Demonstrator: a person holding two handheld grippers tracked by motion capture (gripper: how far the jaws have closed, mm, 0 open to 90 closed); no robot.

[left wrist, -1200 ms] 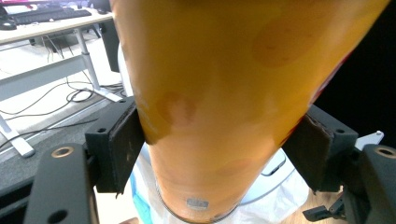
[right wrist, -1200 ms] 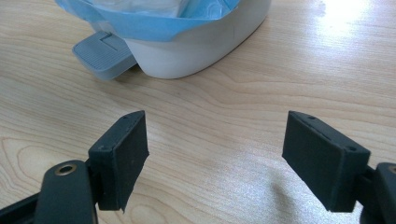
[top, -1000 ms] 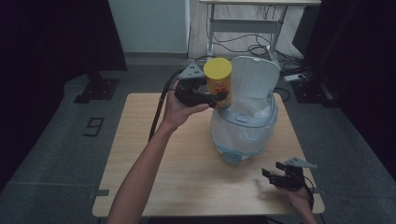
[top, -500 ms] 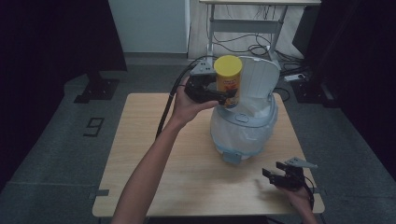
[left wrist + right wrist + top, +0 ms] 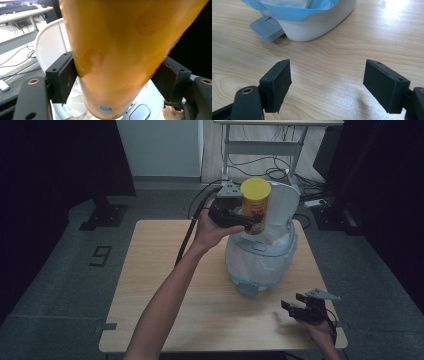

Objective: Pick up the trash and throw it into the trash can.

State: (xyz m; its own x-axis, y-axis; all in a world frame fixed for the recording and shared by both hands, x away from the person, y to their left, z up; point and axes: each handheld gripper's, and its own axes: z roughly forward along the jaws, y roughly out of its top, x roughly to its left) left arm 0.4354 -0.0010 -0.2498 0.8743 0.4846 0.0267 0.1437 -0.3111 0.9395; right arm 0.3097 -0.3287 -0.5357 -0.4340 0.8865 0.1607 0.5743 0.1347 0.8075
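— Holding what in the left claw (image 5: 248, 221)?
— I'm pinching the yellow-lidded canister (image 5: 255, 205) upright, above the open pedal bin (image 5: 260, 257) with its blue-edged liner.
— And the right claw (image 5: 327, 82)?
— I'm resting it spread and empty low over the wooden surface (image 5: 160, 270), near the bin's grey pedal (image 5: 266, 27).

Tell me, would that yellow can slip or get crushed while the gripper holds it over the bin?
Probably neither. The yellow can keeps its round shape between the left gripper pads, so it seems stiff. Its smooth, glossy side may be a bit slippery. Tall and narrow, it could tip or roll if set down carelessly near the white bin.
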